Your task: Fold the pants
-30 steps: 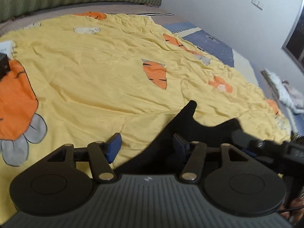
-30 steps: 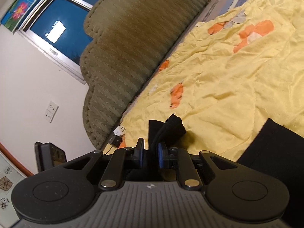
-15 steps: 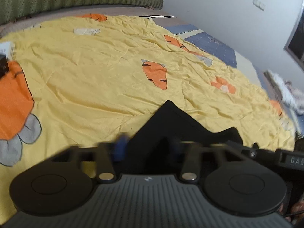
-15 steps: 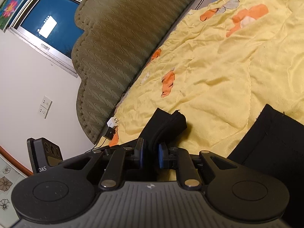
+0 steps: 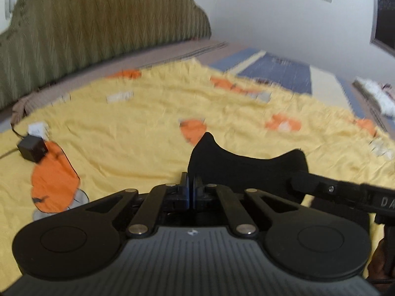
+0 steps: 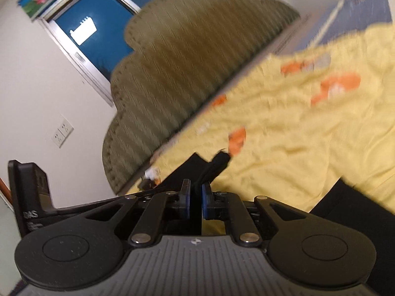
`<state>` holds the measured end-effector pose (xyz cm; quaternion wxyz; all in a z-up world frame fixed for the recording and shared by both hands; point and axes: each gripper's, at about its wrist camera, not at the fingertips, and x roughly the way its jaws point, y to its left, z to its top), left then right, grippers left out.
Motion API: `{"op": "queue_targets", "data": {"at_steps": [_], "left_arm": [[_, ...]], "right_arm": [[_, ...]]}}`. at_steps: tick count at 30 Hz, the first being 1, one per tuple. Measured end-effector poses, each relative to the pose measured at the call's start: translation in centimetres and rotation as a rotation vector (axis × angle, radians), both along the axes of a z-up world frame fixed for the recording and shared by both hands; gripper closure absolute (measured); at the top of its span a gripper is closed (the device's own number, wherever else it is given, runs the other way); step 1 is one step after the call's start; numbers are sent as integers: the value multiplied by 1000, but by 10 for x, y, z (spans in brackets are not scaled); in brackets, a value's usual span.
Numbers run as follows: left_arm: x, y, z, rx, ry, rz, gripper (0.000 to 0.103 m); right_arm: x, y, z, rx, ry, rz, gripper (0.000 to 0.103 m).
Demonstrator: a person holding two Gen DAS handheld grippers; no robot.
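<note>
Black pants (image 5: 246, 170) pinched along one edge, left gripper (image 5: 190, 192) just closed on one corner, right gripper (image 6: 196, 197) clamped on the other; cloth stretched between, above the yellow bedspread (image 5: 148, 123), remainder hanging below

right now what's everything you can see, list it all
pants: 1, black, on the quilt, an edge pinched by each gripper
quilt: 1, yellow with orange patches, spread over the bed
headboard: 1, olive green, ribbed, at the far end of the bed
sheet: 1, blue and cream, beyond the quilt's far edge
charger: 1, black block with a cable, on the quilt's left edge
window: 1, dark blue glass, silver frame, beside the headboard
wall socket: 1, white, below the window
left gripper: 1, black with blue pads, shut on the pants; jaws just closed
right gripper: 1, black with blue pads, shut on the pants
</note>
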<state>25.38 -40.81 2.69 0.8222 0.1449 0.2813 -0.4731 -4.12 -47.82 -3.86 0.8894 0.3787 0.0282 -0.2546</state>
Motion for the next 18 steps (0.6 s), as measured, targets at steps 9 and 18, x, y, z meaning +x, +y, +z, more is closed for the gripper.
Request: {"op": "queue_targets", "data": {"at_steps": [9,18], "left_arm": [[-49,11,56,-66,-72,-42,101],[-104,30,115,-198,-61,-197,101]], "right_arm": [[-46,56,53,-144,-53,-60,94],[-103,105,113,-245,-174,-94,94]]}}
